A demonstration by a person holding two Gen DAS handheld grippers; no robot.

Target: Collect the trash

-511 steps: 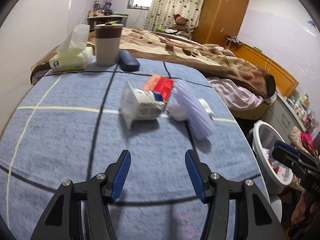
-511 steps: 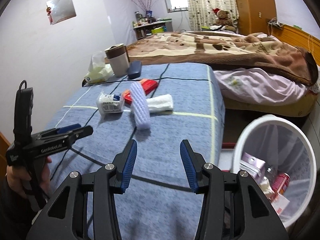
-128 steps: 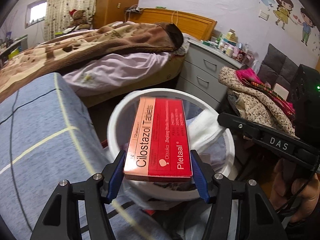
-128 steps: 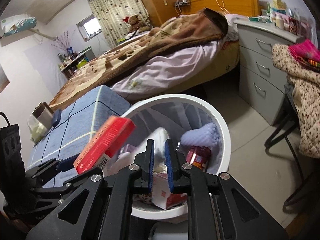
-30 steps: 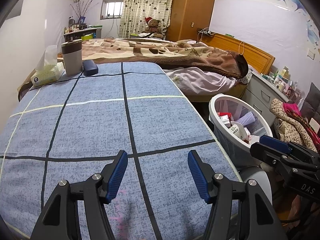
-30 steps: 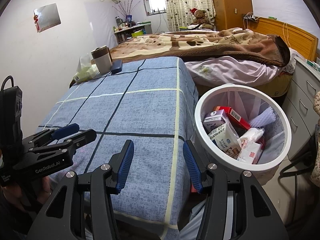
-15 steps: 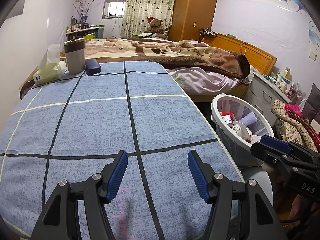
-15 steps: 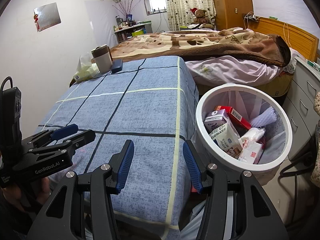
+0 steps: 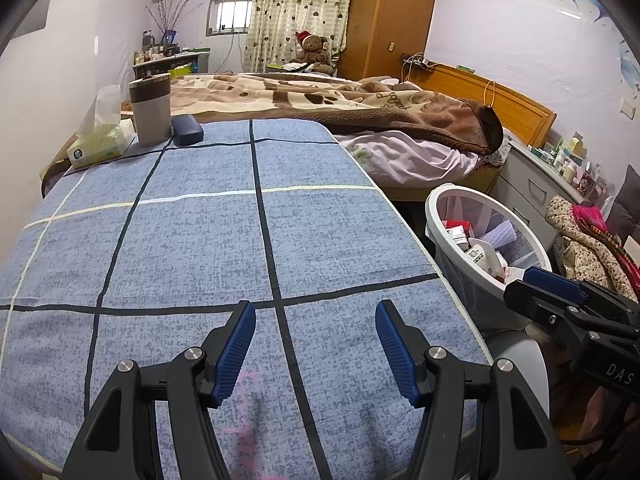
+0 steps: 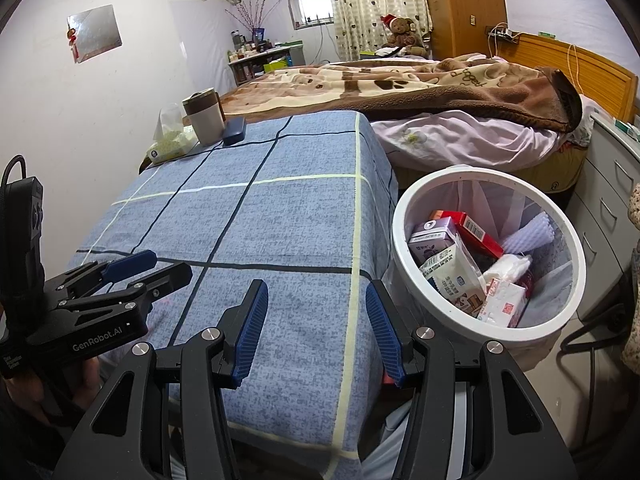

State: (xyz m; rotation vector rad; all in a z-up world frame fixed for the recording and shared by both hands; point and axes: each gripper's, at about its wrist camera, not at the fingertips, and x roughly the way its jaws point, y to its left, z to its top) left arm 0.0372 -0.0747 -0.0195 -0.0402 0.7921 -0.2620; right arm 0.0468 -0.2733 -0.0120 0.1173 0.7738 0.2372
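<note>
Trash (image 9: 486,250) sits in the white bin (image 9: 436,208) on the floor just off the table's right edge; in the left wrist view the left gripper (image 9: 316,344) hovers w/ jaws apart & empty over the blue checked cloth (image 9: 200,240) near the front edge, cup (image 9: 150,109), tissue box (image 9: 102,146) & dark case (image 9: 187,129) at the far left corner. Right wrist view: right gripper (image 10: 314,326), jaws apart & empty, over the cloth's front right corner, bin rim (image 10: 400,208) just beside the table edge, cartons (image 10: 452,266) & red box (image 10: 472,230) inside.

Black claw (image 9: 316,344) frames, ribbed blue pads (image 9: 234,354), silver screws, white lettering
</note>
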